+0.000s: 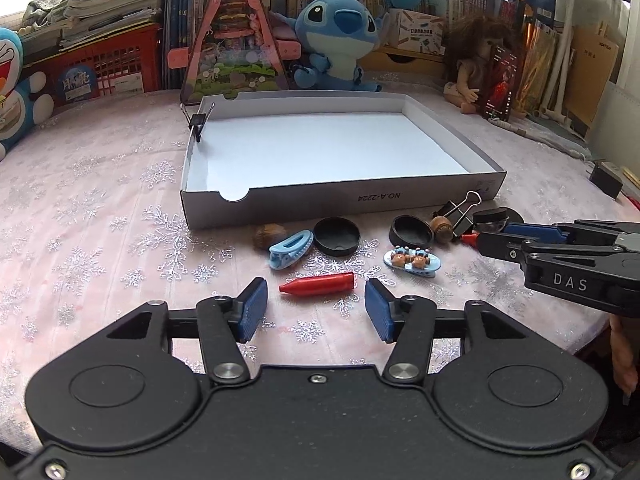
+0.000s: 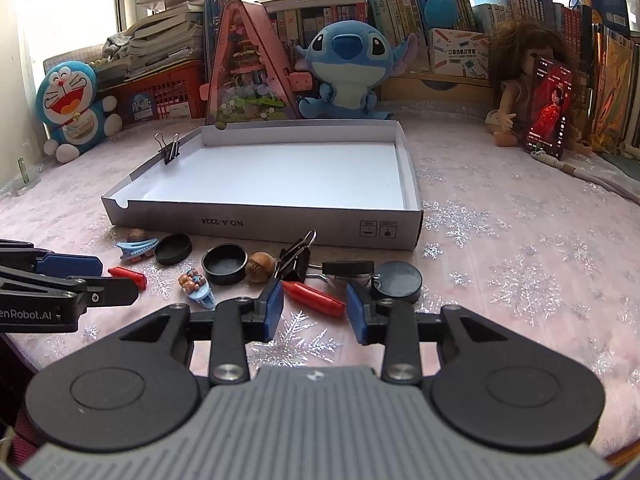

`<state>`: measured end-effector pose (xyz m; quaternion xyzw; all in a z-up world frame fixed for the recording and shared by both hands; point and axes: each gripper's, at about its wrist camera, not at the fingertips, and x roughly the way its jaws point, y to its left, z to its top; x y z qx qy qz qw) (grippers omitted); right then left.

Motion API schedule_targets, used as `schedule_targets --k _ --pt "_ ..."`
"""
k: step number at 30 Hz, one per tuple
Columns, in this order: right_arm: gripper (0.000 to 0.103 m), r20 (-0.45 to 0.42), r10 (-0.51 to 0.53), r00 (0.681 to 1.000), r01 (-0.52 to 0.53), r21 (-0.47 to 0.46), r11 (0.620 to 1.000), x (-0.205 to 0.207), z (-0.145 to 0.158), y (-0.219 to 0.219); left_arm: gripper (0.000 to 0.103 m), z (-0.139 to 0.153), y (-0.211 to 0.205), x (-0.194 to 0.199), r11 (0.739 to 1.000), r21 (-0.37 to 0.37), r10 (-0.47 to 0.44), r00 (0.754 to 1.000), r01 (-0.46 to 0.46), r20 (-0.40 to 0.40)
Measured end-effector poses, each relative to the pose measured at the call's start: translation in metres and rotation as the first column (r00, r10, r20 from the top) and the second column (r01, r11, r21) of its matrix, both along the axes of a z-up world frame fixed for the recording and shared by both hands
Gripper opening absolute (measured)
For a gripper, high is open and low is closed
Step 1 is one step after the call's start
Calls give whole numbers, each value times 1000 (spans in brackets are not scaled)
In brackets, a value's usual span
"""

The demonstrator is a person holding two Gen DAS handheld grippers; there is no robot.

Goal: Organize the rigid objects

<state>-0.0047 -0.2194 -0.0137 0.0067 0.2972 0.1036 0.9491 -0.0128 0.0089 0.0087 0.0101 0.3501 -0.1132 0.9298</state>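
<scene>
Two grippers hover low over a snowflake-patterned tablecloth [image 1: 100, 208], each with jaws parted and pressing on nothing. A red bullet-shaped piece [image 1: 318, 284] lies on the cloth between the pads of the left gripper [image 1: 316, 306]; a second red piece [image 2: 314, 295] lies between the pads of the right gripper [image 2: 315, 303]. Behind the scattered small items stands a shallow white box [image 1: 224, 204], a black binder clip [image 1: 199, 122] clamped on its left wall.
</scene>
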Motion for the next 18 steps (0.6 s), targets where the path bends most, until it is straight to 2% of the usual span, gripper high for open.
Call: schedule_targets --k 5,6,9,13,18 --pt "54 -8 20 1000 -20 -31 999 8 -2 2 52 0 -2 1 1000 2 8 1000 -8 7" --pt "43 -14 36 999 -37 -42 998 10 -3 4 52 0 -1 1 1000 1 11 1000 -11 7" --pt "21 -8 91 996 -91 -92 992 8 -3 9 52 -1 2 2 1000 -1 23 1000 -23 7" --pt "19 -4 121 993 -120 -127 985 5 -3 3 52 -2 2 4 1000 -3 26 1000 -26 5" --pt "20 -9 74 997 -75 -146 986 8 -2 -12 54 -3 1 5 1000 0 19 1000 -19 6"
